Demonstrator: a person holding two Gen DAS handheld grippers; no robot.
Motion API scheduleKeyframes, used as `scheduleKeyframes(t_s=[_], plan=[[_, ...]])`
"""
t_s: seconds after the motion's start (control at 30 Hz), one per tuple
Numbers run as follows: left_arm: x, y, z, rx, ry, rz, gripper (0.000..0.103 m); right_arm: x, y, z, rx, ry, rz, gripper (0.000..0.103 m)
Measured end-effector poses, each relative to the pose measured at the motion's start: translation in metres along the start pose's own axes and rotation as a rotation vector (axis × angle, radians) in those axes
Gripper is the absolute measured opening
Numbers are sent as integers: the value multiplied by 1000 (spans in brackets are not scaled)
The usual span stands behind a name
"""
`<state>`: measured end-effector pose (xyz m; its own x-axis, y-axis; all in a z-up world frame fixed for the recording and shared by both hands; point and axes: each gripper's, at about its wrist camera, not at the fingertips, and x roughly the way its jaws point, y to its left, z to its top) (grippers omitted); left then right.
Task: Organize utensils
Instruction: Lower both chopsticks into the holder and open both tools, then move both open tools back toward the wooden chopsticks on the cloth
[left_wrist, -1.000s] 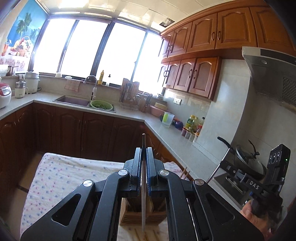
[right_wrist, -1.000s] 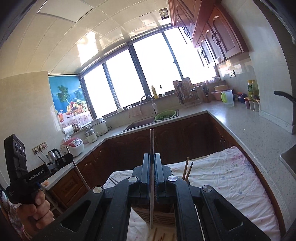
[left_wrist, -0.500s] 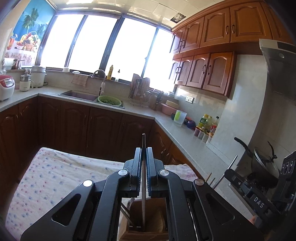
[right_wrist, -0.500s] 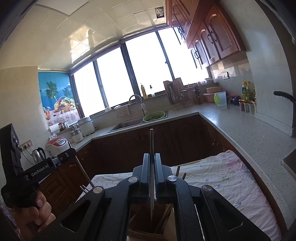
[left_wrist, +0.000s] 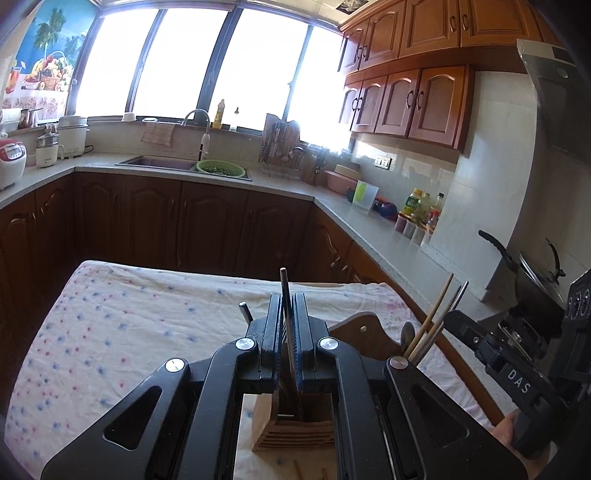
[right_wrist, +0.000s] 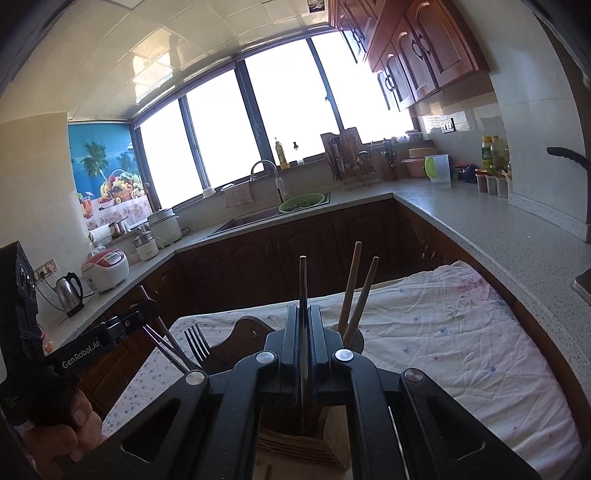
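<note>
A table covered by a white cloth with small pink and blue dots stands in a kitchen, with dark wooden cabinets past its far edge and a speckled counter along its right edge. On the counter, a sink holds a green colander, and a rice cooker and a kettle sit at the left end. Near the table's near edge stands a wooden utensil holder with a shaped back board. The left gripper has its jaws pressed together on a thin dark chopstick that stands upright, its lower end down inside a front compartment of the holder. The right gripper likewise pinches a slim chopstick, whose lower end also reaches into the holder. Two wooden chopsticks lean in a compartment to the right, just beside the right gripper; in the right wrist view a fork and metal sticks stand at the holder's left side, close under the left gripper's fingers. A hand grips the left gripper's handle. Compared with a second ago, both grippers have sunk toward the holder: the window and ceiling fill less of each view, the table and holder more, and the chopstick ends that hung above the holder's opening now sit within it. Which compartment each enters cannot be told exactly.
</note>
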<state>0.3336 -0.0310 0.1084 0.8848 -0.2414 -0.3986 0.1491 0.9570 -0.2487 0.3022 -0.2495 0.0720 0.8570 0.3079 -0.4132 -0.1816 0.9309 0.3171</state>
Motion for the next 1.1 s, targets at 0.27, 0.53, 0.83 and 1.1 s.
scheduleKeyframes(t_s=[0.27, 0.53, 0.83, 1.1], plan=[[0, 0, -3, 1, 19, 9, 5, 1, -3, 4, 12, 16, 3, 4], [-7, 2, 3, -10, 42, -1, 9, -1, -4, 6, 32, 23, 14, 9], [-44, -1, 7, 4, -16, -7, 48, -28, -3, 13, 56, -27, 31, 42], [-81, 20, -10, -34, -22, 31, 73, -75, -3, 4, 69, -110, 38, 85]])
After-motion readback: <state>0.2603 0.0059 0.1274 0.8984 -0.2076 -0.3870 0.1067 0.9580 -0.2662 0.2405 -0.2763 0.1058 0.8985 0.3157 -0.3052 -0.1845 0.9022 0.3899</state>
